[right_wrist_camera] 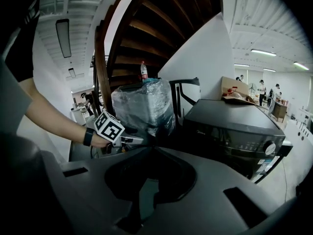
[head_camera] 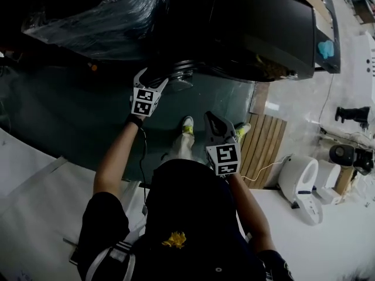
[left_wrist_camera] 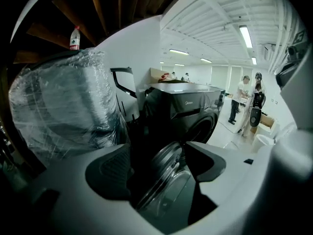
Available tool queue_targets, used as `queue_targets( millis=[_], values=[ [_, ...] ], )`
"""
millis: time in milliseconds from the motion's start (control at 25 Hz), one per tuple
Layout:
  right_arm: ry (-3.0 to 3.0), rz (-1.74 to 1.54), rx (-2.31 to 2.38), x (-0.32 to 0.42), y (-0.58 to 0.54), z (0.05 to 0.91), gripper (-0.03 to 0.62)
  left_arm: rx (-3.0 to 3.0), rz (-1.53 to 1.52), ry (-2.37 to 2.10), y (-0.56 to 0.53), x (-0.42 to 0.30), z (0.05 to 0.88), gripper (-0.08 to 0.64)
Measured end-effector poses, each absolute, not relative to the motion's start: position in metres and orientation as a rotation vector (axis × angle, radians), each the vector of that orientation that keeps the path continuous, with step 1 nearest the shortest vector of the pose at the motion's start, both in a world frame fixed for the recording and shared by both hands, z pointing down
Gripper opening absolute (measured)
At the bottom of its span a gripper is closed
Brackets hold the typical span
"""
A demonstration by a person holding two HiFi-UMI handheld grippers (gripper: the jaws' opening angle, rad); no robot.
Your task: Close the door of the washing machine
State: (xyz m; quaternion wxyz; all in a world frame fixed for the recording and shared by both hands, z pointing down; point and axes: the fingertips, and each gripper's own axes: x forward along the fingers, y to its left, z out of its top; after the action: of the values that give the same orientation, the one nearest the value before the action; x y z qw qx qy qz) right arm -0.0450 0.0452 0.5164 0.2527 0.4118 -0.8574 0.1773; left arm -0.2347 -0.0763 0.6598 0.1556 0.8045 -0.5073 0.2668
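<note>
Head view: looking steeply down on the dark washing machine (head_camera: 263, 28), with its round glass door (head_camera: 181, 75) swung open in front. Left gripper (head_camera: 153, 78) raised just beside that door. Right gripper (head_camera: 211, 117) lower and well apart from it, near a slatted wooden board (head_camera: 263, 148). Left gripper view: jaws apart, framing the door (left_wrist_camera: 166, 180) edge-on between them, with the washing machine (left_wrist_camera: 188, 111) beyond. Cannot tell whether either pad touches the rim. To the left, a plastic-wrapped bundle (left_wrist_camera: 63, 106), and a bottle (left_wrist_camera: 74, 38) above it. Right gripper view: jaws together at the tips, gripping nothing. Ahead, the left gripper (right_wrist_camera: 122, 138) at the end of an outstretched arm, the wrapped bundle (right_wrist_camera: 144, 106) behind it and the washing machine (right_wrist_camera: 234, 126) to the right.
</note>
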Motion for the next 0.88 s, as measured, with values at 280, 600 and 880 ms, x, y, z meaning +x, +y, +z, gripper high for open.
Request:
queue_targets(
  millis=[280,600,880],
  values=[
    [-2.323,0.538,1.074,-0.046,0.061,0.529,0.032,2.214,0.841,-1.35,-0.092,-0.244,0.718,0.348],
    [-2.269,0.617,1.068,-0.048,0.067,0.549,0.032,2.187,0.987,-1.245,-0.12,-0.274,0.764,0.348],
    [-2.243,0.659,1.086,-0.039,0.068,0.55,0.032,2.183,1.048,-1.1,-0.105,-0.262,0.784,0.348]
  ],
)
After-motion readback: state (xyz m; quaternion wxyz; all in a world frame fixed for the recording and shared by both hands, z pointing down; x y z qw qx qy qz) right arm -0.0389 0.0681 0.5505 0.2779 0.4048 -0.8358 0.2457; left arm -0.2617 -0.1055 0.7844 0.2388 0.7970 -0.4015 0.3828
